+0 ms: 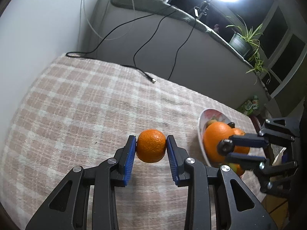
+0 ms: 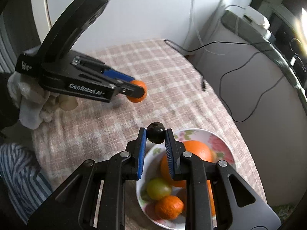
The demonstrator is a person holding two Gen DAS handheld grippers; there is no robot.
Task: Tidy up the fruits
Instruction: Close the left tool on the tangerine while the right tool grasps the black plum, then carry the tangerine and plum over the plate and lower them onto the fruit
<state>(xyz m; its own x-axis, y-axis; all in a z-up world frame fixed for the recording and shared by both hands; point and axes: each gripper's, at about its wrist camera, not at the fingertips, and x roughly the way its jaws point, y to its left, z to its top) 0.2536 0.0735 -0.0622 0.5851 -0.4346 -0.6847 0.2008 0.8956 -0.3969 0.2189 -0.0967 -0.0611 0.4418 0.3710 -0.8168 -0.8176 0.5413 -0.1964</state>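
Observation:
My left gripper (image 1: 151, 143) is shut on a small orange mandarin (image 1: 151, 146) and holds it above the checked tablecloth (image 1: 76, 105). It also shows in the right wrist view (image 2: 137, 93). My right gripper (image 2: 155, 134) is shut on a dark plum (image 2: 155, 135) and holds it over the near rim of a floral bowl (image 2: 220, 140). The bowl holds a large orange (image 2: 199, 149), a green fruit (image 2: 158, 188) and a small mandarin (image 2: 168, 207). In the left wrist view the bowl (image 1: 205, 115) is to the right, with the right gripper (image 1: 225, 150) over it.
Black cables (image 1: 145, 72) lie across the far side of the cloth. A grey cabinet (image 1: 191, 53) stands behind the table with a potted plant (image 1: 243, 40) on top. A gloved hand (image 2: 28, 103) holds the left gripper. The table edge runs right of the bowl.

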